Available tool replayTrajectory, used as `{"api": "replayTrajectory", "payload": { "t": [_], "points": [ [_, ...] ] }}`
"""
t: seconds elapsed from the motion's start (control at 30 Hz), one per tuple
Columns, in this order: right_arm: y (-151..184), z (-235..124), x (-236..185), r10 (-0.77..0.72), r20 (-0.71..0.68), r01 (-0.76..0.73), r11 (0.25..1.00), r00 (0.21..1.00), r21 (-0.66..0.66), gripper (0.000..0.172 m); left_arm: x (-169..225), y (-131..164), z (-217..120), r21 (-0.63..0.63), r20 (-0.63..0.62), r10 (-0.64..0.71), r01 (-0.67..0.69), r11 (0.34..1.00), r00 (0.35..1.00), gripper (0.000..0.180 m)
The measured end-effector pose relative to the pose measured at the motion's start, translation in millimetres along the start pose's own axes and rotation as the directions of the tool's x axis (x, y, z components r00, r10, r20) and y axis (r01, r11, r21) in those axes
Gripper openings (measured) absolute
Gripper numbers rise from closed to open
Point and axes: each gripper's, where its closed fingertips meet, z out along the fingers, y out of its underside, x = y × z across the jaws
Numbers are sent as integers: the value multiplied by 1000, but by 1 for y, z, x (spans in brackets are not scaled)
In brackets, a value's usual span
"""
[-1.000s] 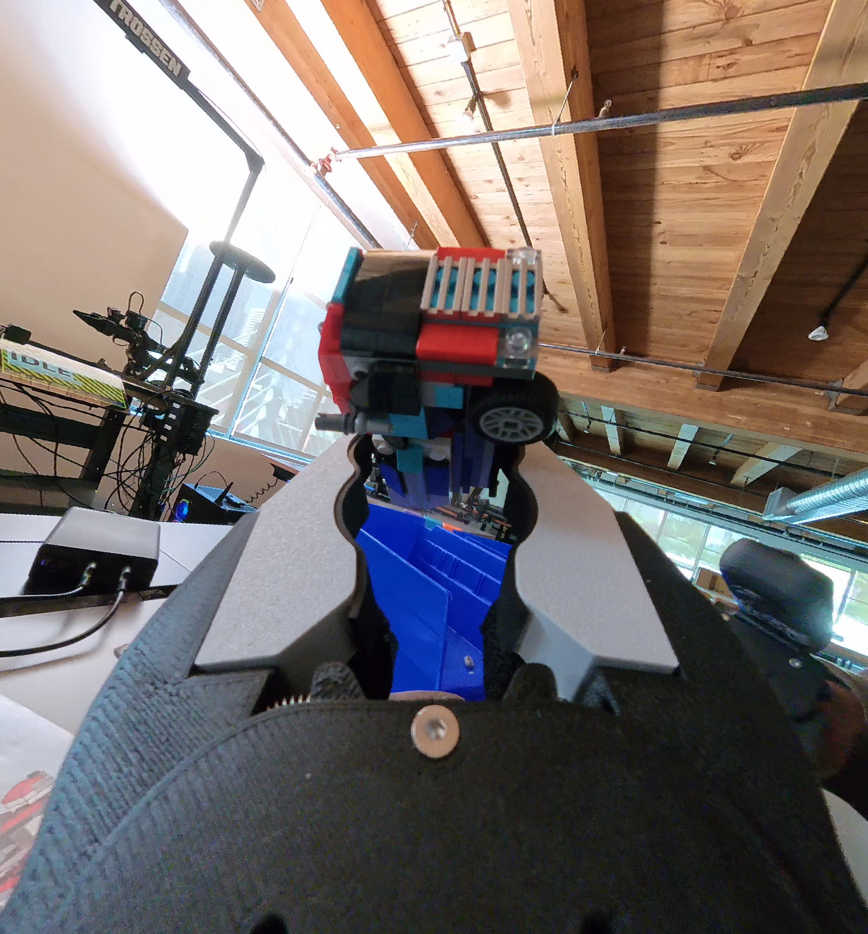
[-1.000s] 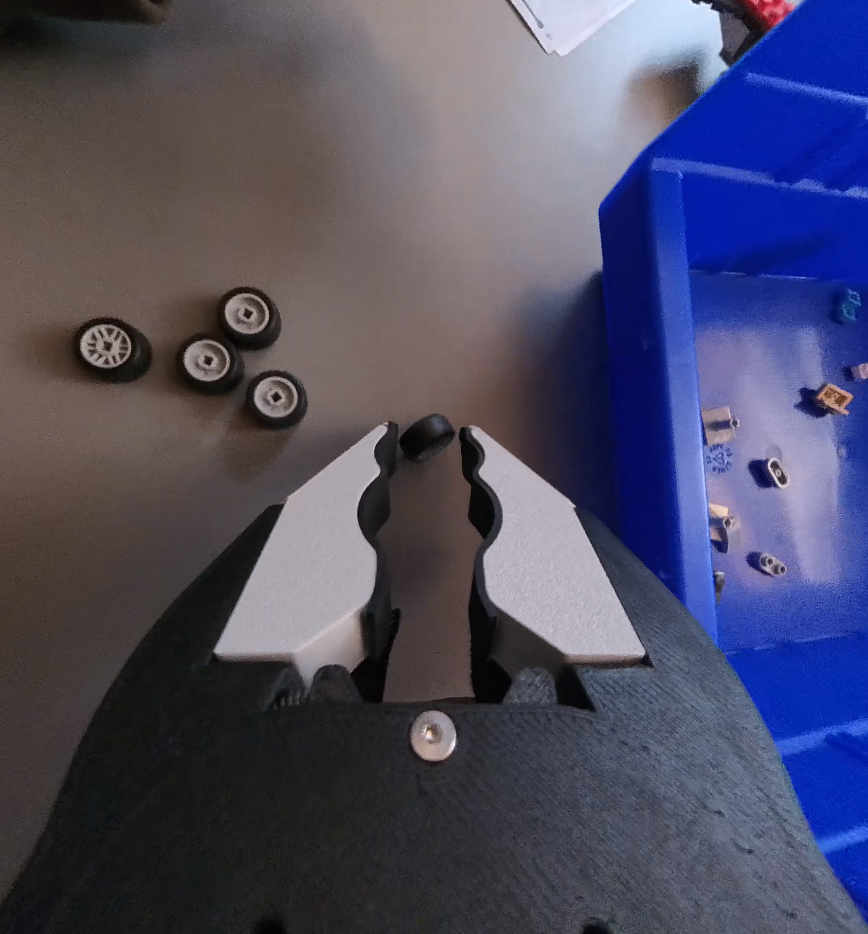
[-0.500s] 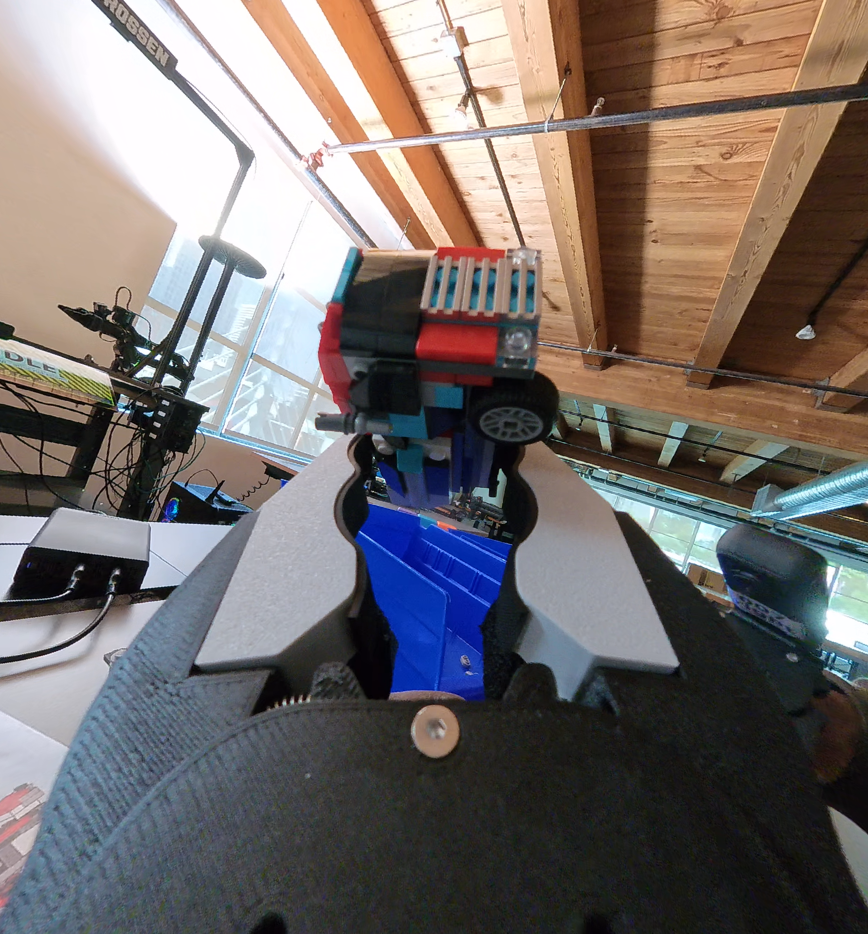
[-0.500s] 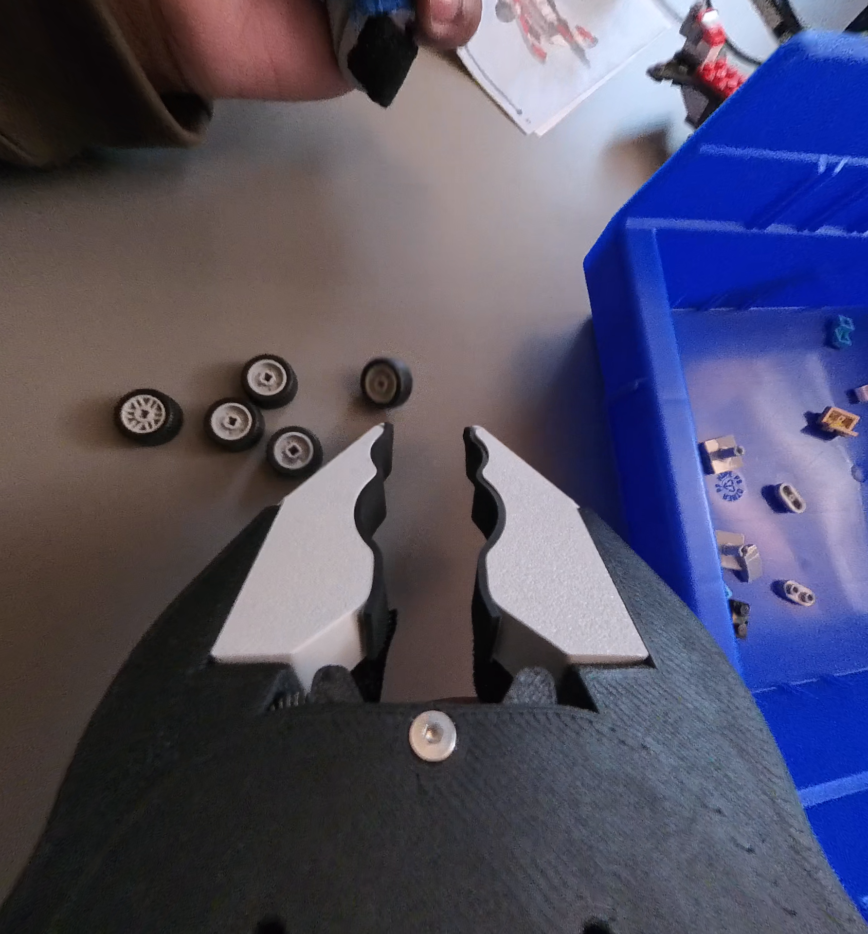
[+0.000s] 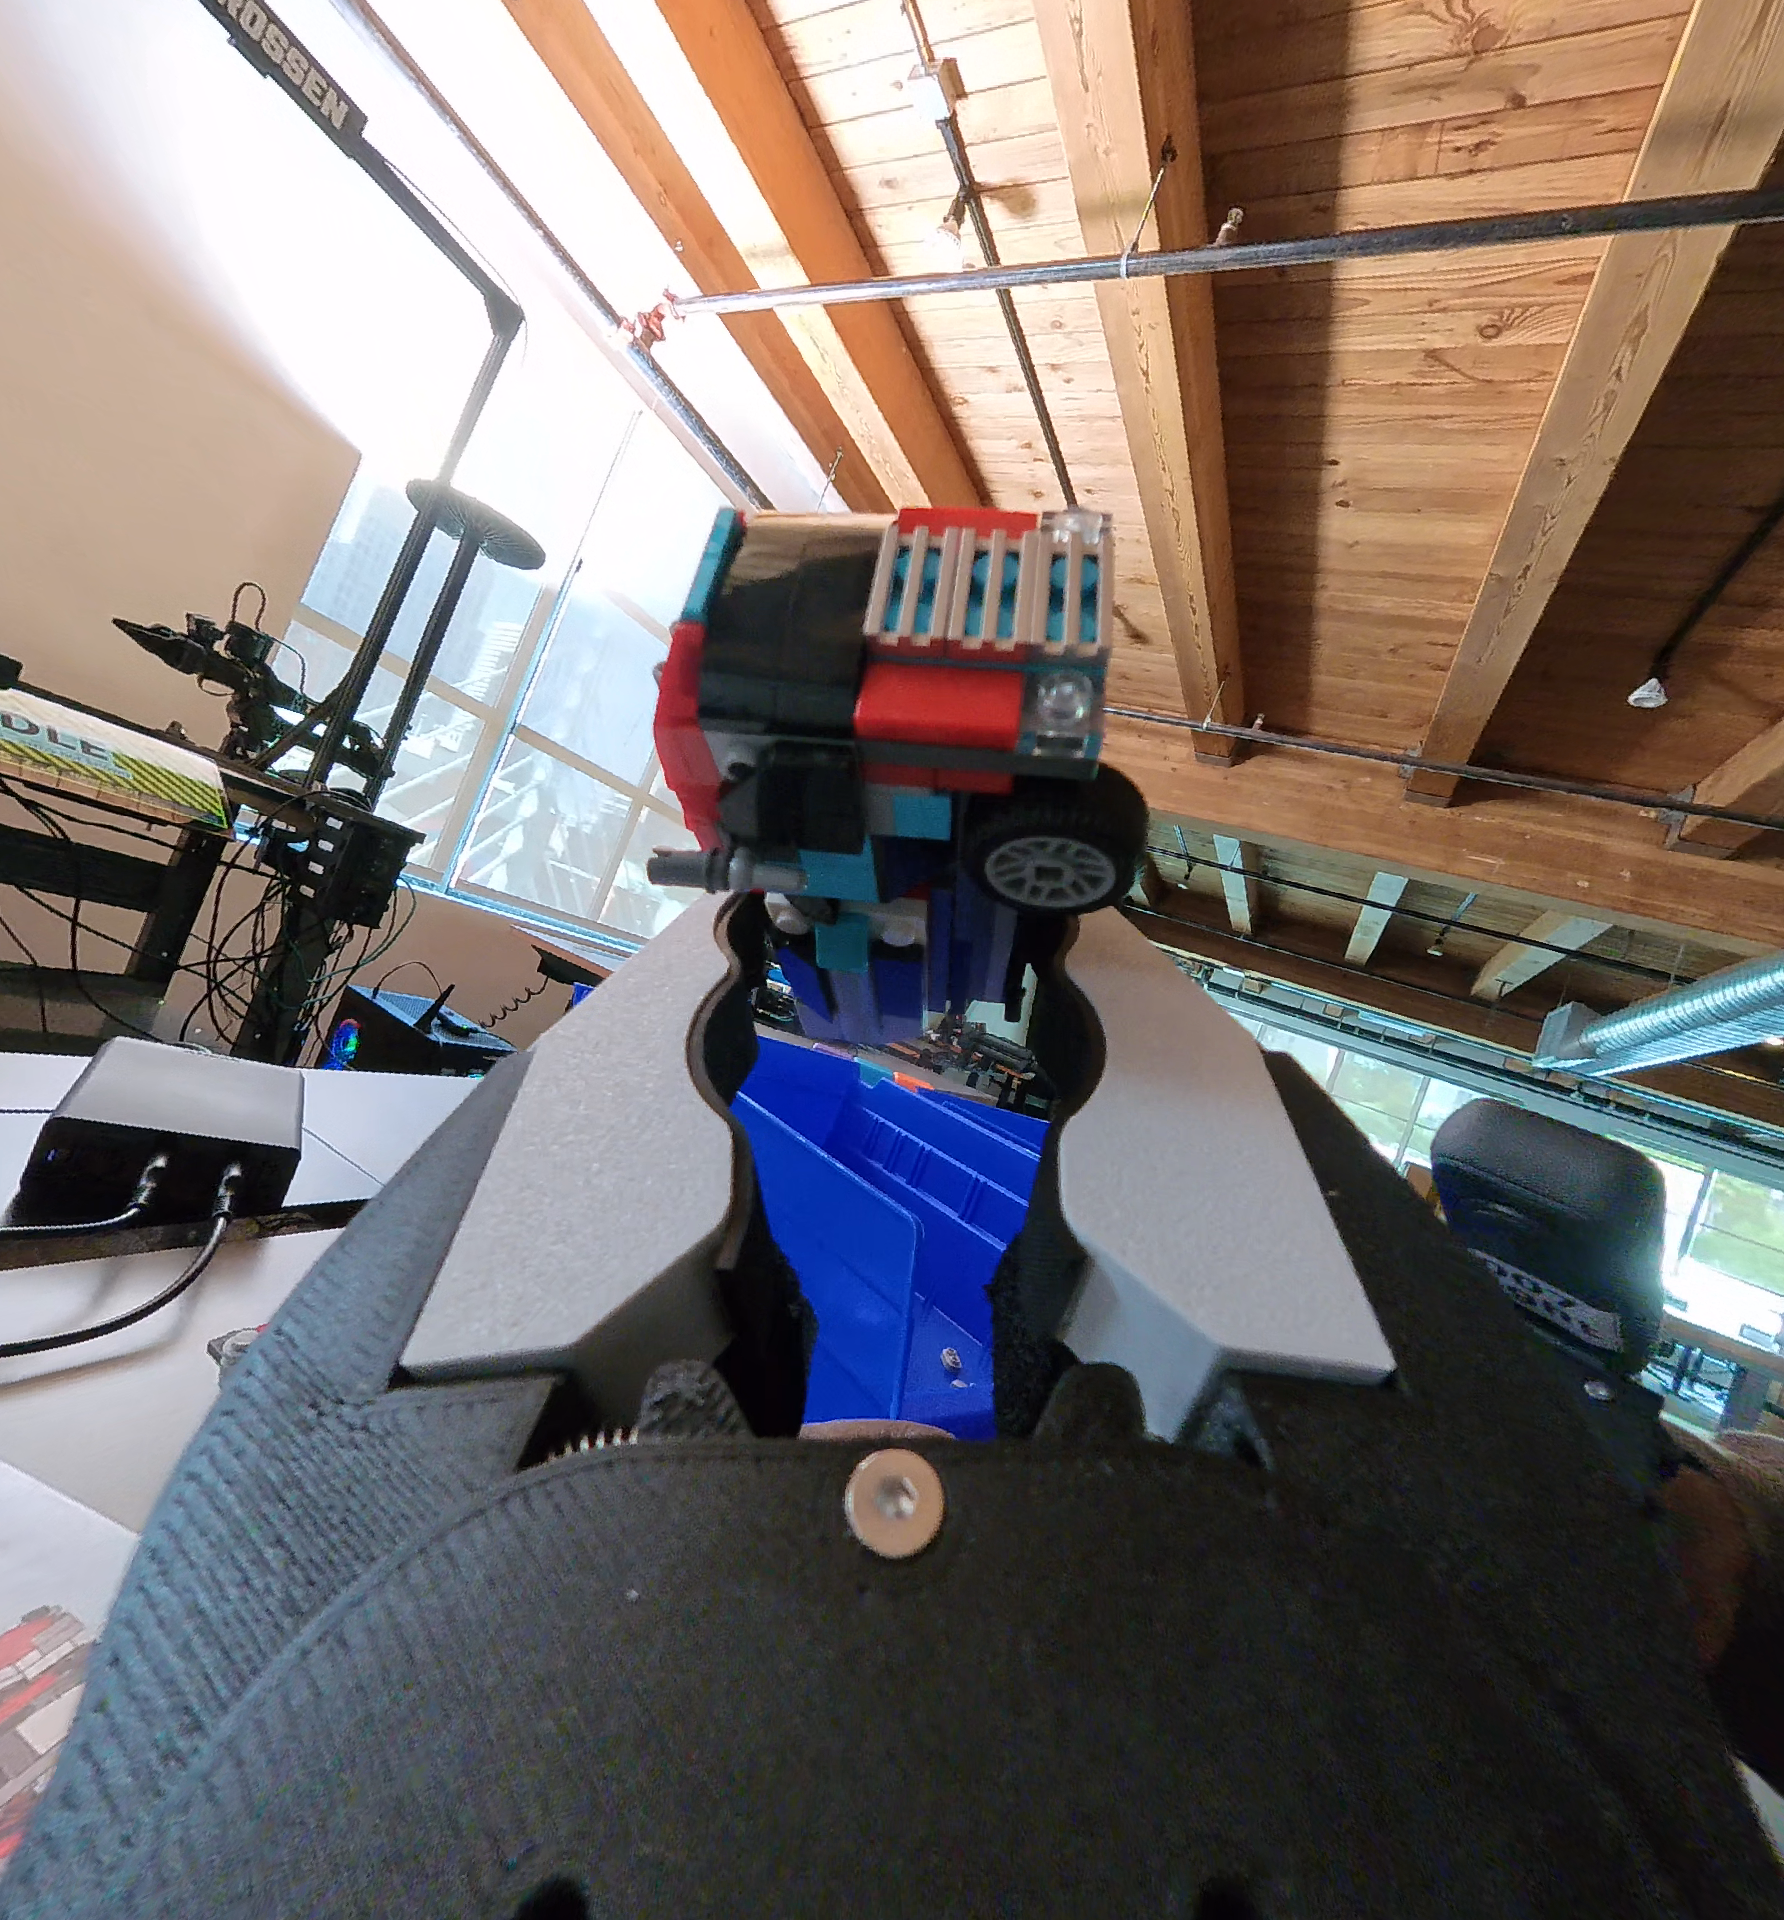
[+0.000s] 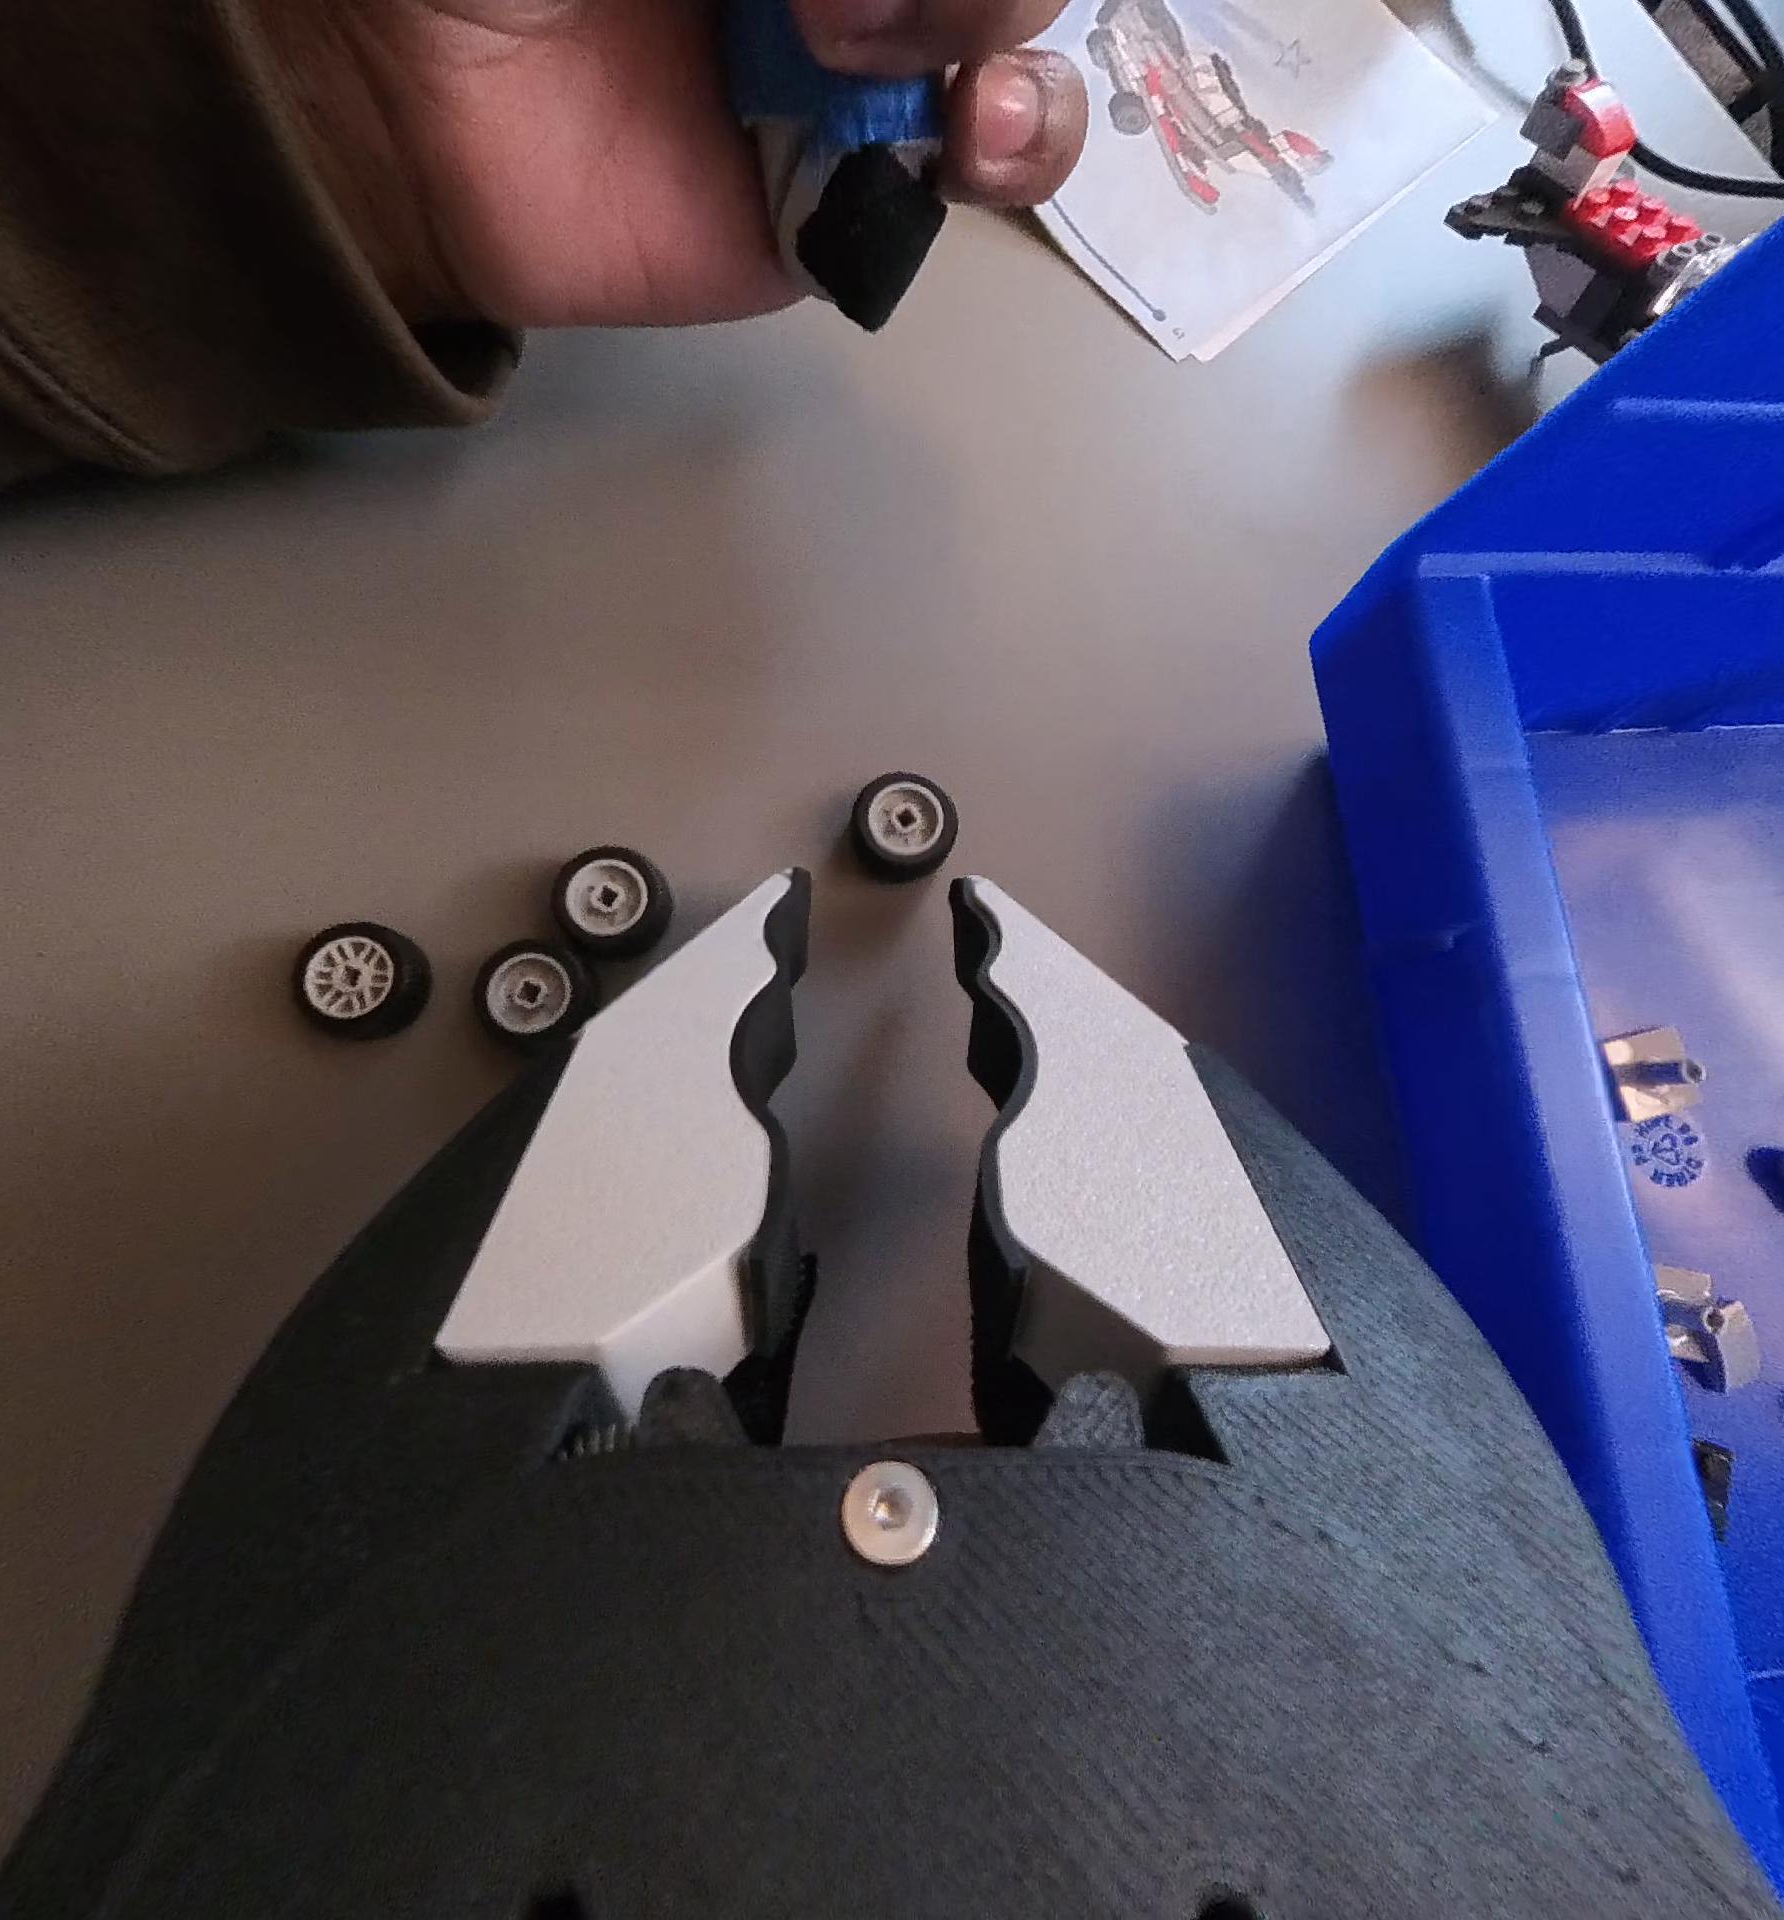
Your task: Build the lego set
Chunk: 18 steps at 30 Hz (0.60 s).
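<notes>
Toy truck [image 5: 898, 717] of snap bricks sits pinched in the left gripper [image 5: 893, 935], held up high; bricks may pop off, so hold its blue body. Right gripper [image 6: 880, 894], open and empty, hangs by a small wheel [image 6: 904, 828] on the table [image 6: 659, 582].

My right gripper [image 6: 880, 894] hangs over the worktop [image 6: 659, 623], one wheel [image 6: 904, 828] just beyond its tips, three more wheels [image 6: 524, 961] to its left. The bin [image 6: 1439, 935] stands to the right, small parts [image 6: 1657, 1070] inside. My left gripper [image 5: 893, 940] clamps the toy truck [image 5: 888, 707] above the bin.
</notes>
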Motion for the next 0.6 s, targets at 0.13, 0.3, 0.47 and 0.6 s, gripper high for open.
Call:
{"api": "replayTrajectory", "payload": {
  "t": [0.13,0.3,0.47,0.6],
  "points": [
    [-4,6,2,16,19,-16,1000,1000,16,28,0,0,0,-1,0,0,0,1000,1000,53],
    [-6,12,4,-27,22,27,1000,999,6,22,-1,1,0,-5,1,3,-3,1000,1000,53],
    [-21,-4,3,-74,25,73,997,997,28,21,-3,1,0,-7,4,4,-4,1000,1000,53],
    [-25,-5,2,-114,28,114,993,993,5,21,-4,2,1,-11,5,5,-5,1000,1000,53]
  ]
}}
